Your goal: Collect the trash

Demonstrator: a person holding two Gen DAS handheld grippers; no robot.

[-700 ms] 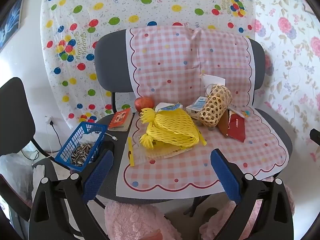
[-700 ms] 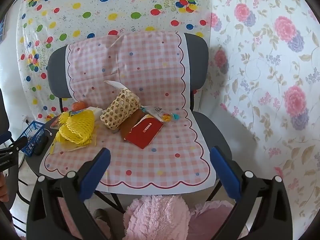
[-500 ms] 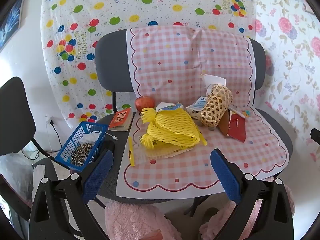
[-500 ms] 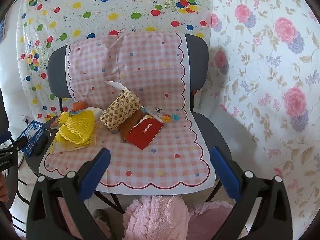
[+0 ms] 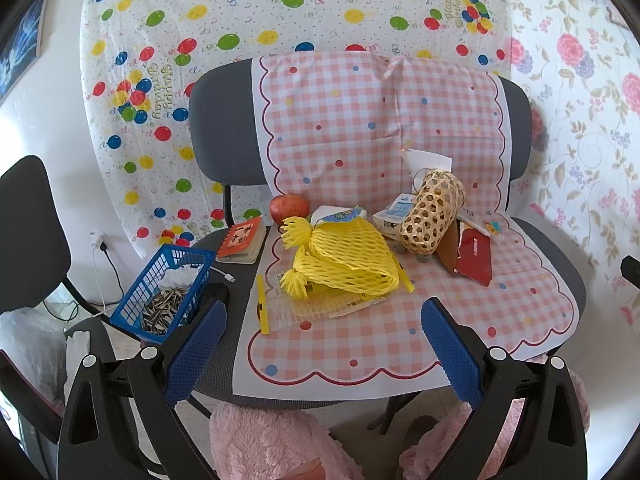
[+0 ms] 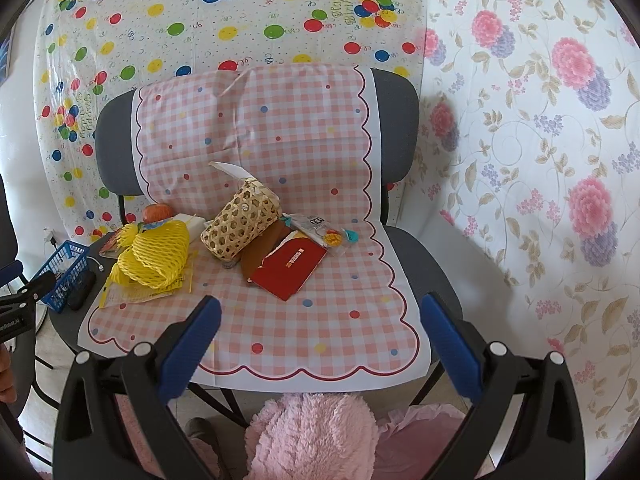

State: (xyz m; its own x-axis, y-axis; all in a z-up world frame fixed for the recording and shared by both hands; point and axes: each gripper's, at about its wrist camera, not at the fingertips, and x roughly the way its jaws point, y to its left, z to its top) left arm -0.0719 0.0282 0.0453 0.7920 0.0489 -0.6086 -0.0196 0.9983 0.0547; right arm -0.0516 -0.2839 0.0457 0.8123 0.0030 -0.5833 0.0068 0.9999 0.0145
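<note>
Trash lies on a pink checked cloth (image 5: 360, 344) over a grey chair seat. There is yellow foam netting (image 5: 344, 258) (image 6: 156, 254) on a clear wrapper (image 5: 288, 308), a red envelope (image 5: 474, 254) (image 6: 294, 266), a snack wrapper (image 6: 320, 228) and a small carton (image 5: 394, 214). A woven bamboo basket (image 5: 432, 216) (image 6: 240, 226) lies tilted in the middle. My left gripper (image 5: 324, 344) is open and empty, held before the seat's front edge. My right gripper (image 6: 320, 340) is open and empty, also before the front edge.
A blue plastic basket (image 5: 160, 288) holding sunflower seed shells stands on the seat's left side, by a red notebook (image 5: 242, 236) and a white cable. An apple (image 5: 289, 208) sits at the back. A black chair (image 5: 28, 216) stands left. Pink fluffy slippers (image 6: 312, 436) are below.
</note>
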